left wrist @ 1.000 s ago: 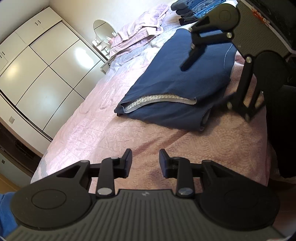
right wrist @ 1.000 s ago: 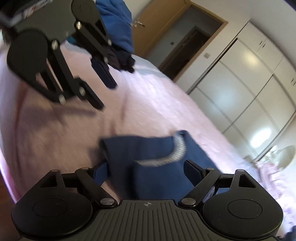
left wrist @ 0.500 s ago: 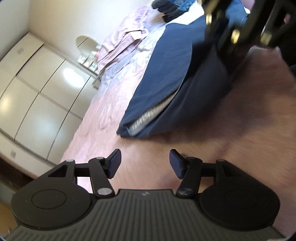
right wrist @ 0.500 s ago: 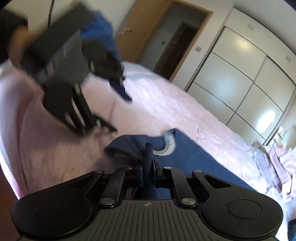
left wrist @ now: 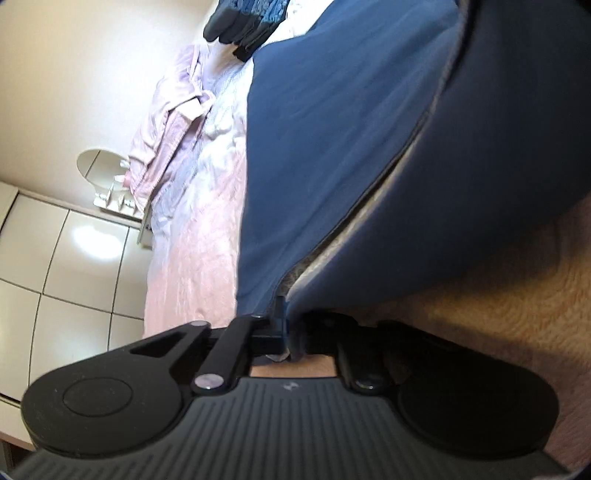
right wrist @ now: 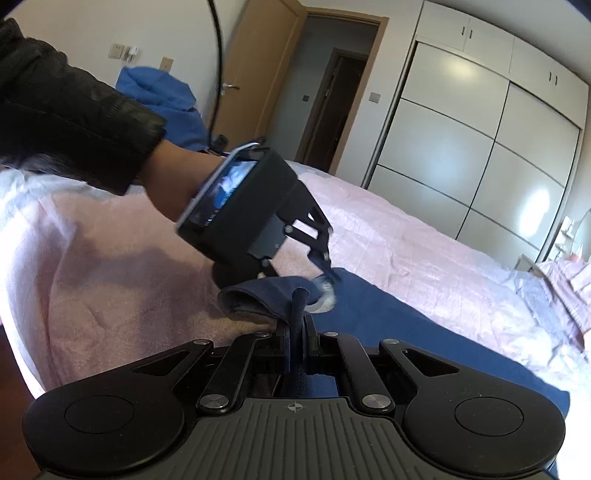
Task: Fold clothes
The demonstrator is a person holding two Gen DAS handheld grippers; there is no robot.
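Observation:
A folded navy blue garment (left wrist: 332, 129) with a pale patterned waistband lies on the pink bedspread (left wrist: 192, 258). My left gripper (left wrist: 286, 325) is shut on the garment's near corner by the waistband. My right gripper (right wrist: 295, 332) is shut on the garment's other near corner (right wrist: 273, 291), with a fold of navy cloth standing up between its jaws. In the right wrist view the left gripper (right wrist: 325, 267) pinches the waistband end just beyond mine, held by a hand in a dark sleeve (right wrist: 66, 122).
A pile of pink bedding (left wrist: 166, 122) and a stack of dark folded clothes (left wrist: 251, 22) lie at the head of the bed. White wardrobe doors (right wrist: 461, 147) line the far side. A blue cloth heap (right wrist: 162, 99) sits near the door (right wrist: 258, 70).
My left gripper moved in to the garment's corner and closed on it. My right gripper stays shut on its corner, which it took hold of a second ago.

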